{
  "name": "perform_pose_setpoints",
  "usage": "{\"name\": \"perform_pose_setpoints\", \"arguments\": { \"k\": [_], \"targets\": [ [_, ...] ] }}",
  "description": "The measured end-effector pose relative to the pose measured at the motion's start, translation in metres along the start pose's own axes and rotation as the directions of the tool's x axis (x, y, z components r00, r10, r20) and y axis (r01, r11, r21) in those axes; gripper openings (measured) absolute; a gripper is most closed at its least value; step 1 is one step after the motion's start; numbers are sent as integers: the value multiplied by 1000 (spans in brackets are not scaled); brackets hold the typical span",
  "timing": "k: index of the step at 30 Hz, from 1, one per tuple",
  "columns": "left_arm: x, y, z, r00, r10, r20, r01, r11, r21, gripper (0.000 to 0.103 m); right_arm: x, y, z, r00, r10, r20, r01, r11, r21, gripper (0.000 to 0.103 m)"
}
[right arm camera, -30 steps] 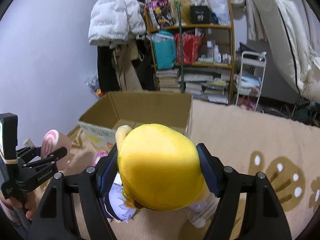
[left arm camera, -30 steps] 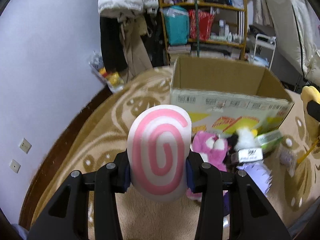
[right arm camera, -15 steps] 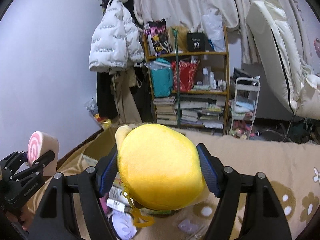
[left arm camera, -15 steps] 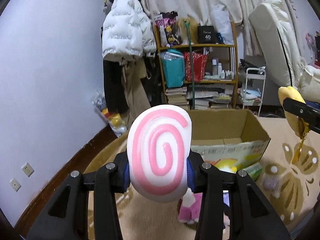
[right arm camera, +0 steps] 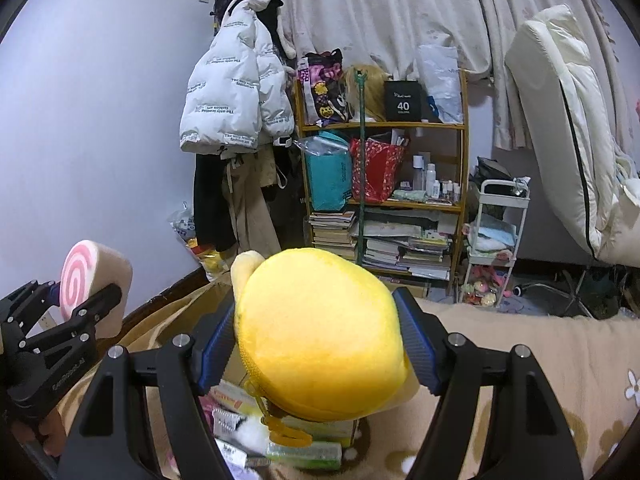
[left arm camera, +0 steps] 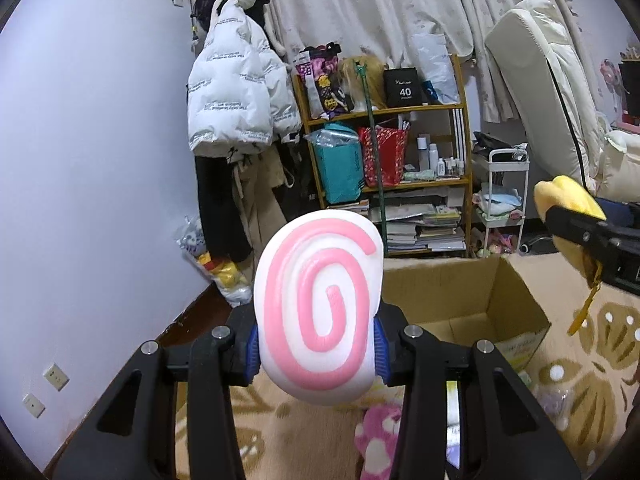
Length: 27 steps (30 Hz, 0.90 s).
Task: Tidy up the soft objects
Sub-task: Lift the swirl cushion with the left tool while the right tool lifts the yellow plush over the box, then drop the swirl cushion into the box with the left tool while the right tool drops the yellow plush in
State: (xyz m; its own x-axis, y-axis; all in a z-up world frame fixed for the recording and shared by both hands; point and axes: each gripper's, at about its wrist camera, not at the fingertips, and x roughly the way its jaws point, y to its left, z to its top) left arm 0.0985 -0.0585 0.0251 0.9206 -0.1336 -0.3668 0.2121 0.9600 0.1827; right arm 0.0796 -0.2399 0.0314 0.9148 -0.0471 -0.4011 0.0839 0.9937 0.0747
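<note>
Below, open cardboard box [left arm camera: 472,300], left tool [left arm camera: 316,340] clamping swirl cushion [left arm camera: 318,304], right tool [right arm camera: 318,344] clamping yellow plush [right arm camera: 320,332]

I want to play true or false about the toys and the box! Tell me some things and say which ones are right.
1. The left claw squeezes a white squishy toy with a pink swirl. True.
2. The right claw holds a blue plush. False: it holds a yellow plush.
3. The cardboard box is open on top. True.
4. The swirl toy already lies inside the box. False: it is up in the air, gripped by the claw.
5. A pink plush lies on the rug below the left claw. True.
6. A black puffer jacket hangs by the shelf. False: the puffer jacket is white.
</note>
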Motion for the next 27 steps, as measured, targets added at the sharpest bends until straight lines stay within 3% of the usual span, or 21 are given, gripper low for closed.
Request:
{"name": "perform_pose_setpoints", "arguments": {
  "k": [10,18,27],
  "targets": [
    [38,-6,15,1000,-23,8,23,1000,-2,42,29,13,14,1000,13,0,-13,1000,-29,78],
    [64,-8,-4,998,-26,-50,25,1000,-15,43,54,16,-1,999,-25,-21,23,998,-66,79],
    [89,-12,-23,992,-61,-112,58,998,-32,43,78,9,-25,996,-5,-90,-1,998,-57,79]
  ]
}}
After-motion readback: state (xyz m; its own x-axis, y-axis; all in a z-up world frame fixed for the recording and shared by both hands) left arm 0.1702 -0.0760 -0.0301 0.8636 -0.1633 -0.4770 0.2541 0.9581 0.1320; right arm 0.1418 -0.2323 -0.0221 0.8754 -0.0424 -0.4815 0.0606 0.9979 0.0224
